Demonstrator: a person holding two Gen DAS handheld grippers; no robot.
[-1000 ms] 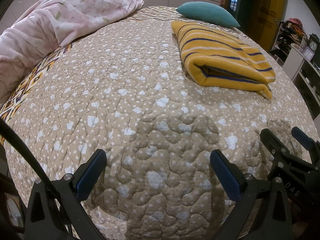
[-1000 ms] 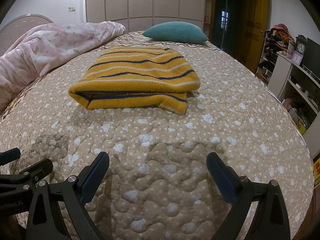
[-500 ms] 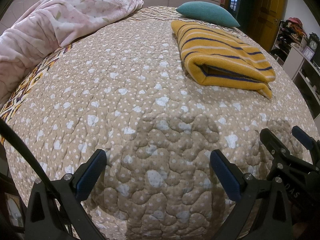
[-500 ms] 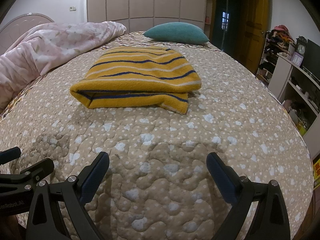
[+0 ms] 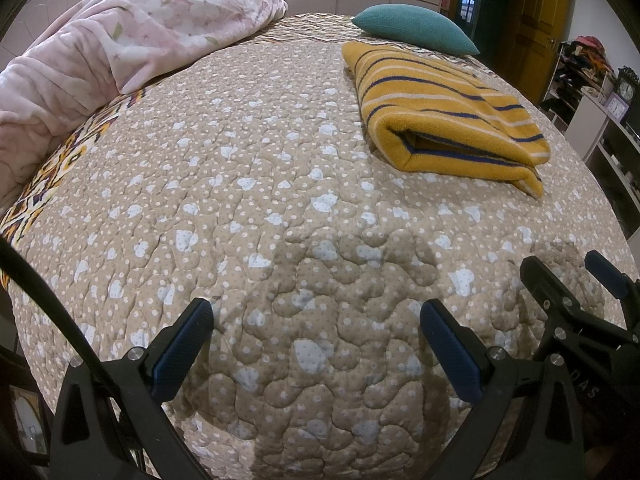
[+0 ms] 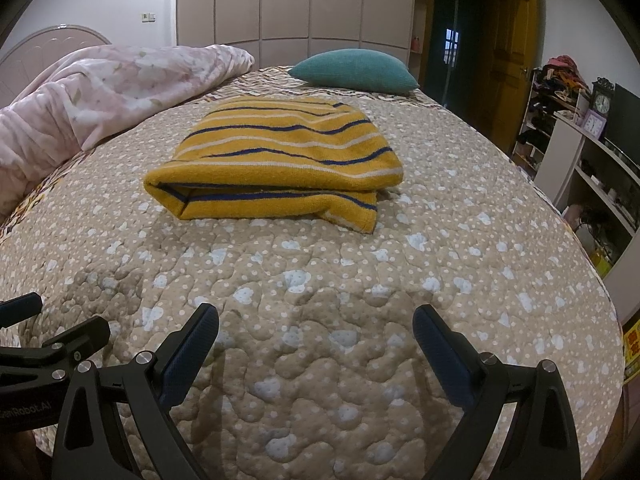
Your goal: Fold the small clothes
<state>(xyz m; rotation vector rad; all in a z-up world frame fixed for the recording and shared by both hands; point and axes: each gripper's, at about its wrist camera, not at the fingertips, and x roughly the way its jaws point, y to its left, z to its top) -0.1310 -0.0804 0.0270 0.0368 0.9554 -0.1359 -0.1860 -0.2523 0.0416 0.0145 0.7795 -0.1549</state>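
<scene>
1. You stand at the foot of a bed in a bedroom; its quilted bedspread point(image 6: 320, 280), tan with pale blue blotches and white dots, puckers in soft rounded lobes right under both grippers.
2. Your left gripper point(image 5: 316, 340) hovers low over the near edge of the quilt, its blue ribbed pads spread wide with nothing between them. Your right gripper point(image 6: 316, 340) sits level beside it, just as wide and just as empty; each shows at the edge of the other's view.
3. Ahead of the right gripper, and ahead and to the right of the left one, the folded garment point(image 6: 276, 160) lies flat on the quilt: thick mustard-yellow knit with navy and cream stripes, its rounded fold facing you and one corner poking out at the near right.
4. Further off to the left, a pink fleecy blanket point(image 5: 120, 40) is heaped in soft folds.
5. Beyond the garment a teal ribbed pillow point(image 6: 352, 70) rests, with pale wardrobe doors point(image 6: 280, 0) behind.
</scene>
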